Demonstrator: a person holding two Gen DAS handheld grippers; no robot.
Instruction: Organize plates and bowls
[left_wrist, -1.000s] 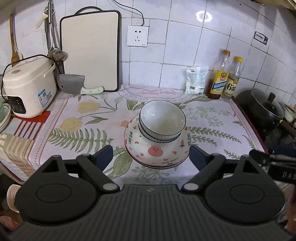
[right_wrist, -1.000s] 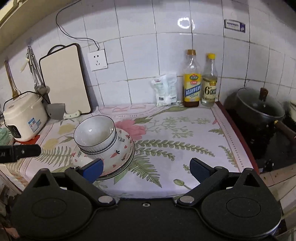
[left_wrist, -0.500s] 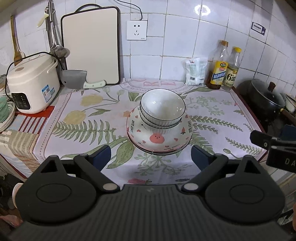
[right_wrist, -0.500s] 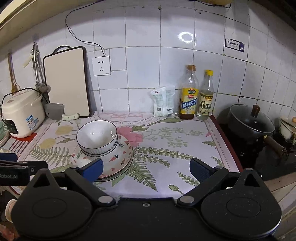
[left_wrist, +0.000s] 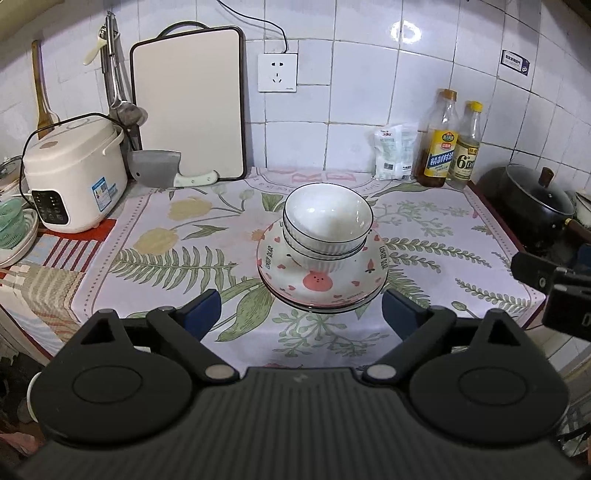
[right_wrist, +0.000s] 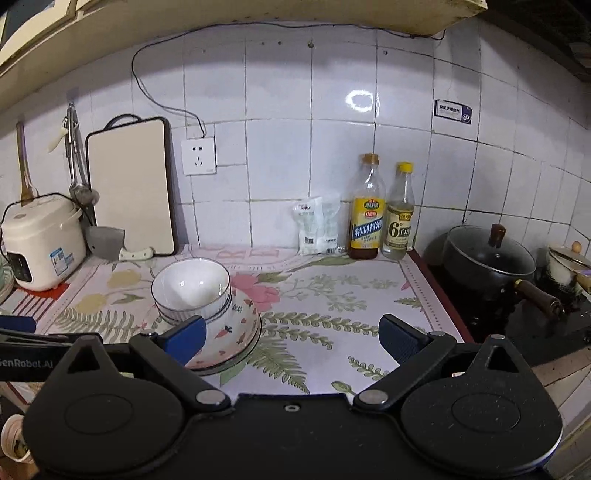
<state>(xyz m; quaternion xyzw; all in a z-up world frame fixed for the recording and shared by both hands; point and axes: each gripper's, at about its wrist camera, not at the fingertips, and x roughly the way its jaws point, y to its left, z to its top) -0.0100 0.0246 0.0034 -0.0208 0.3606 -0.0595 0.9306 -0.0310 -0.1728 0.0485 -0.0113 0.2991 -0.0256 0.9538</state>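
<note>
**A:** Where did the crockery stand at that moment?

**B:** Two white ribbed bowls (left_wrist: 327, 221) were nested on a pair of stacked plates (left_wrist: 321, 284), the upper one printed with a pink bear, all near the middle of the floral cloth (left_wrist: 177, 258). In the right wrist view the pile (right_wrist: 207, 306) sat toward the left, partly behind that tool's left finger.

**A:** And the grippers?

**B:** The left gripper (left_wrist: 301, 312) was spread wide and carried nothing; its blue pads hung near the plates' front rim, one to each side, apart from it. The right gripper (right_wrist: 293, 338) was likewise parted and empty, aimed at bare cloth beside the pile.

**A:** So what was the step, as you judged it?

**B:** The sorting looked done, or nearly so. The sensible move was to draw both tools clear without knocking anything.

**A:** How to do that well?

**B:** Keep the fingers wide and pull straight away from the pile, not across it. The bowls sat slightly off-centre on the plates, toward the wall, so a nudge to the rim could have tipped or slid them. The cleaver (left_wrist: 162, 171) by the cutting board (left_wrist: 188, 103), the rice cooker (left_wrist: 74, 173) and the bottles (left_wrist: 448, 147) stood well apart, so they were no obstacle
</note>
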